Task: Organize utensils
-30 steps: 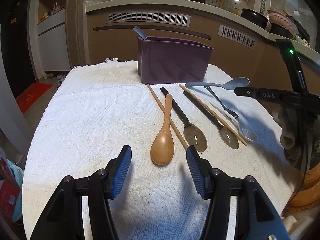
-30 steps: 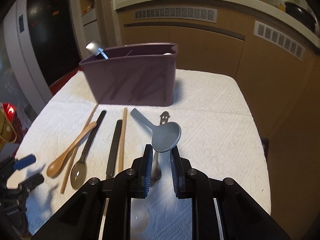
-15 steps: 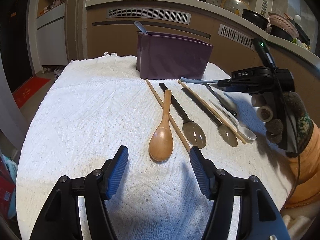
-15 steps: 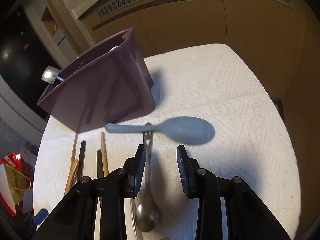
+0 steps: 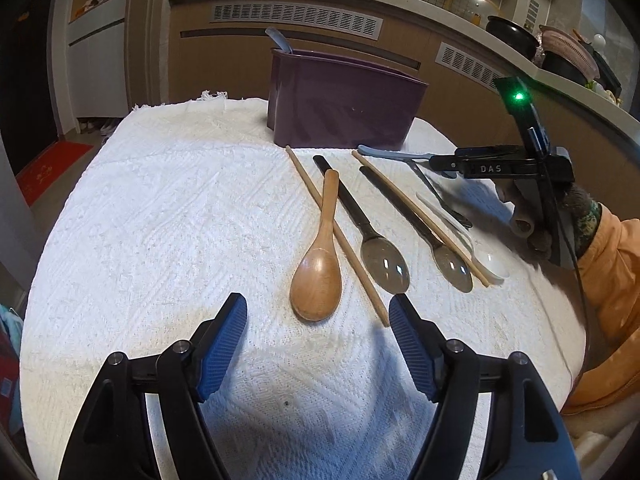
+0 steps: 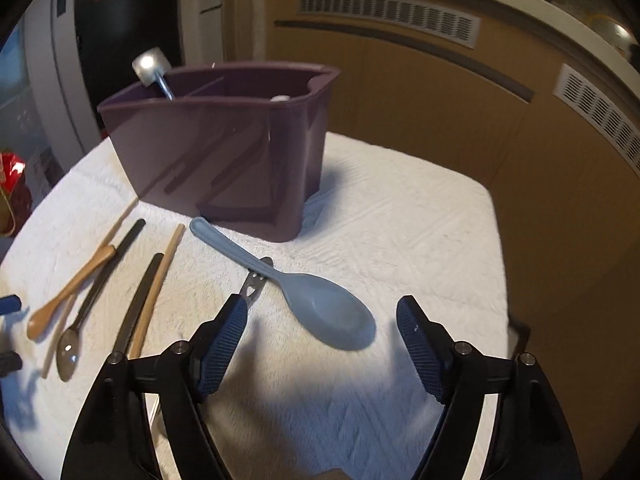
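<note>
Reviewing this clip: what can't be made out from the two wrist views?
- Purple utensil holder: contents hidden by its front wall in the left wrist view.
- Metal utensil: bowl hidden behind the right gripper finger.
- Clear spoon: handle partly covered by the right gripper.

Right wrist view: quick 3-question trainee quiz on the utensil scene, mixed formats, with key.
1. True or false: the right gripper is shut on the blue-grey spoon.
2. What lies directly ahead of the left gripper? A) wooden spoon B) fork C) knife
3. Fill in: the purple caddy already holds a ____ utensil in one compartment.

Key: 1 false, it is open; 2 A; 3 metal.
</note>
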Demonstrator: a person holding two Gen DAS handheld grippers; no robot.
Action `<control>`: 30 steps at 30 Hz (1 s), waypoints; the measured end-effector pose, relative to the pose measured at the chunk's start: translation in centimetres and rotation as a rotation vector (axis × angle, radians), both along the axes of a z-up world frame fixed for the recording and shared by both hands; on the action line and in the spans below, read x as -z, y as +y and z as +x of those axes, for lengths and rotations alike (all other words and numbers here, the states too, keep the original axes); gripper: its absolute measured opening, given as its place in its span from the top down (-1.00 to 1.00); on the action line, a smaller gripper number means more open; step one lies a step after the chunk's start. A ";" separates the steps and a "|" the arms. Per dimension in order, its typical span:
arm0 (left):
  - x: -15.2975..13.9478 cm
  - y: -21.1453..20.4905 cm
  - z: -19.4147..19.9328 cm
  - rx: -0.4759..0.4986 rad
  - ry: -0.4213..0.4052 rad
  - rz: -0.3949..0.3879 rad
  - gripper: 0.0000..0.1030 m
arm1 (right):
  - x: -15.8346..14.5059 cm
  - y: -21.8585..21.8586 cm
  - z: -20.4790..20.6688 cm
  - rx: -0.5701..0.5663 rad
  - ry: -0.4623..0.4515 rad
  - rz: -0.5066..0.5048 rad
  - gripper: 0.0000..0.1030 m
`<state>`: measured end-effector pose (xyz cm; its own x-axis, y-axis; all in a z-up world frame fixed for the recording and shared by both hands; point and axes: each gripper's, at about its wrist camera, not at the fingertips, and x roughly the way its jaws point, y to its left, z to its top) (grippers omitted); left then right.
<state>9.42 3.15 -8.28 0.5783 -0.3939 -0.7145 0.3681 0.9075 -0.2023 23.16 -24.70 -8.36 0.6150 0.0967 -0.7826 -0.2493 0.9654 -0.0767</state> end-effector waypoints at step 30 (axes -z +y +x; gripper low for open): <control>1.0 -2.3 2.3 0.085 0.042 0.163 0.05 | 0.0 0.8 -10.6 0.108 0.035 0.219 0.91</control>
